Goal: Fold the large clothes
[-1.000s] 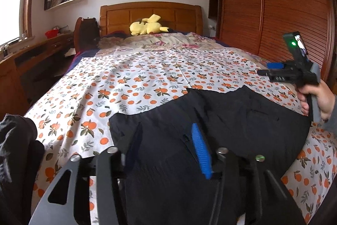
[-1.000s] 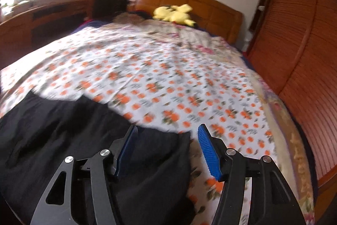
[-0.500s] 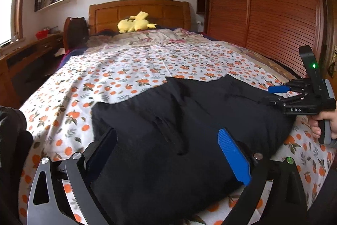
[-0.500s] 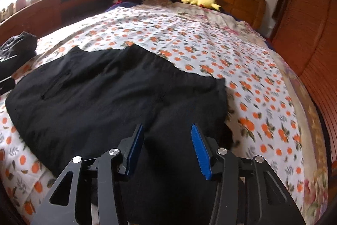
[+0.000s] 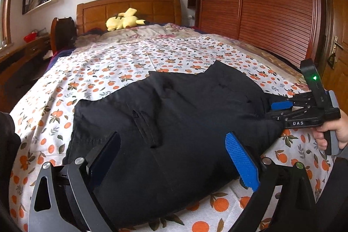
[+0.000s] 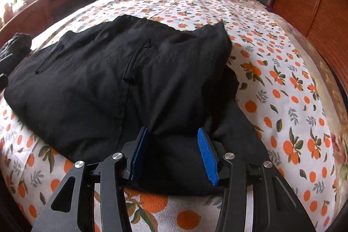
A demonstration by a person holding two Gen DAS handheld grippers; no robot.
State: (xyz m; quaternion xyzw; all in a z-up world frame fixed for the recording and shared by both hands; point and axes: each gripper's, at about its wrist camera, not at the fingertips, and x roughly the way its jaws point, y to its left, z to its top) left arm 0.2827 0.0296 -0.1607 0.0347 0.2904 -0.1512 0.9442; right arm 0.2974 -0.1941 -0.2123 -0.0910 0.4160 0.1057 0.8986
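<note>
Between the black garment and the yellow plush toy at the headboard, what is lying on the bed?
Only bare orange-print sheet, then rumpled bedding just before the yellow plush toy; nothing else beyond the black garment. Both wrist views show it.

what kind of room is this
A bedroom, most likely: a bed with a wooden headboard, a yellow plush toy by the pillows, and a slatted wooden wardrobe alongside.

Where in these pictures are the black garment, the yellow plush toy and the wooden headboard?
black garment [image 6: 91,88], right wrist view, its flat middle panel.
yellow plush toy [image 5: 122,22], left wrist view, its body.
wooden headboard [image 5: 152,8], left wrist view, a right-hand panel.
</note>
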